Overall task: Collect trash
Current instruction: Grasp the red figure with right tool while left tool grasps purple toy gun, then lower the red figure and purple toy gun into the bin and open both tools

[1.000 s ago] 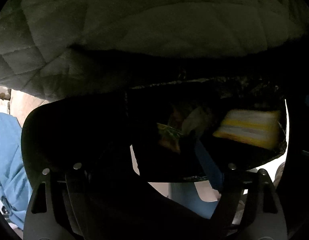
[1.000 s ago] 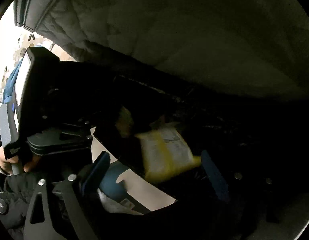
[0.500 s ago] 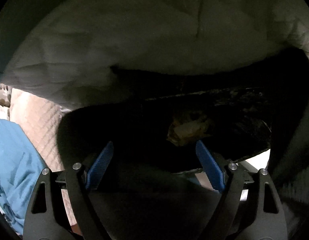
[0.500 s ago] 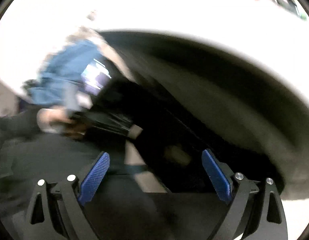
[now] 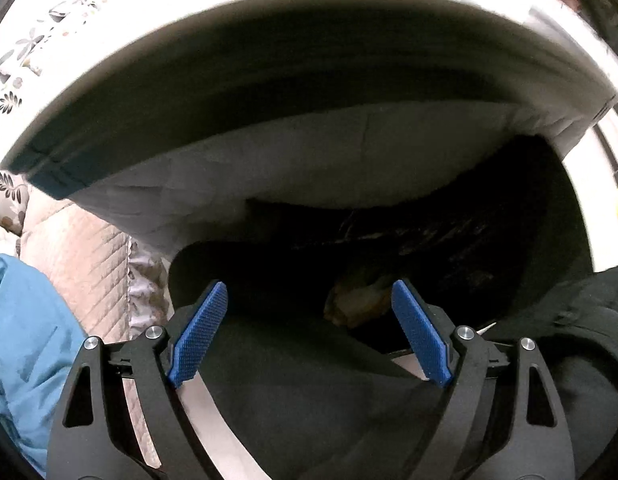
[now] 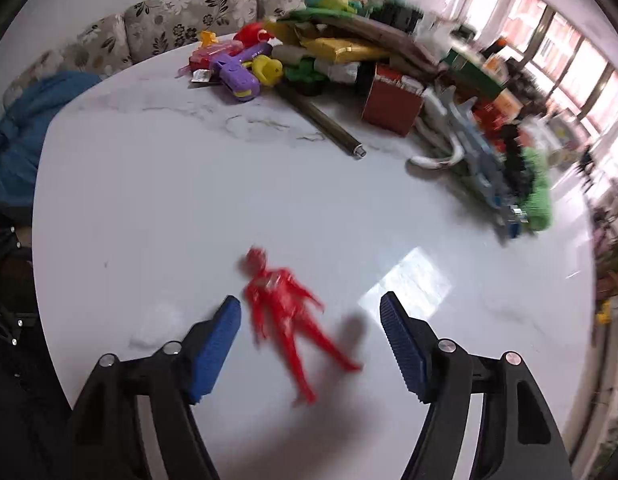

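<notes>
In the left wrist view my left gripper [image 5: 309,292] stands open, pointing down into a black trash bag [image 5: 449,240] below the table's edge. A crumpled yellowish scrap [image 5: 357,308] lies in the bag, just beyond the right pad. Dark cloth fills the space under the fingers. No pad presses on anything. In the right wrist view my right gripper [image 6: 309,304] hangs over the white marble table [image 6: 149,200], its jaws closing with nothing gripped. A red toy figure [image 6: 285,312] lies on the tabletop below the fingers. A small white crumpled wad [image 6: 157,320] lies left of the left finger.
A heap of toys, boxes and packets [image 6: 369,60] crowds the table's far side, with a dark tube [image 6: 325,120] in front. A floral sofa [image 6: 169,24] stands behind. A blue garment [image 5: 21,340] and a quilted cushion [image 5: 81,256] lie left of the bag.
The right gripper rose from the dark bag mouth to above the tabletop, its jaws narrower. The yellow packet seen falling into the bag is gone from view. The left gripper lifted away from the bag.
</notes>
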Demonstrator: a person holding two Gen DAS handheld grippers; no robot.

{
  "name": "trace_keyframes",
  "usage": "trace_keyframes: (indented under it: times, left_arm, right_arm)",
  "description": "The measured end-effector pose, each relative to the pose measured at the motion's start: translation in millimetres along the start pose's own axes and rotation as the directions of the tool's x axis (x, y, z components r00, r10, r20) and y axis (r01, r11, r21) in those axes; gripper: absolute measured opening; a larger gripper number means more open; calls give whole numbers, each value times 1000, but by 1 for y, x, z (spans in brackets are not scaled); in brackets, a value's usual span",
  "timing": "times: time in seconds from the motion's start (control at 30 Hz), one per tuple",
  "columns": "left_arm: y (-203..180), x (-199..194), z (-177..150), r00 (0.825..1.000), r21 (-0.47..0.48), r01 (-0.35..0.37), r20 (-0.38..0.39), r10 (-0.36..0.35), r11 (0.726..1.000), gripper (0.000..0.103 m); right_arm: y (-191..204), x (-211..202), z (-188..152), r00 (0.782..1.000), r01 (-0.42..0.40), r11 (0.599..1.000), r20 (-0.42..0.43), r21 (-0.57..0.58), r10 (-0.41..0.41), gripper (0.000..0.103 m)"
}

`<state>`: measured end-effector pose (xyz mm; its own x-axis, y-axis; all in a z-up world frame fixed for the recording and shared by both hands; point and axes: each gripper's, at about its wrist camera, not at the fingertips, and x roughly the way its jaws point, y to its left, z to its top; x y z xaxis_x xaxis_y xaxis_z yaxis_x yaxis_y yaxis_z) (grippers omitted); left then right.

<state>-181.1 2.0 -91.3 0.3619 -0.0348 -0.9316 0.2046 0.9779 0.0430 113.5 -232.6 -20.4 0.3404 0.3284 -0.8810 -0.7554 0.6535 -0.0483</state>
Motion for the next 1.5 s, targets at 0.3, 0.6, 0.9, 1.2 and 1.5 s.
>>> trace_keyframes:
  times: [0.3, 0.6, 0.9, 1.2, 1.5]
  left_arm:
    - [22, -102, 86, 932, -21, 30, 362, -20, 999, 89]
    - [57, -12, 282, 934, -38, -121, 333, 126, 992, 89]
    - [71, 48, 356, 965, -69, -133, 216, 145, 989, 93]
    - [87, 20, 313, 941, -78, 50, 339, -21, 996, 48]
    - [99, -40, 242, 832, -7, 163, 539, -134, 987, 48]
  right_arm:
    - [-8, -29, -42, 983, -167, 946, 126, 277, 137, 34]
    - [10, -78, -88, 935, -271, 887, 322, 373, 150, 34]
    - [17, -78, -98, 926, -307, 863, 335, 401, 174, 34]
    - [43, -79, -77, 925, -309, 857, 340, 412, 171, 35]
    - [83, -90, -67, 935, -261, 867, 335, 424, 117, 35]
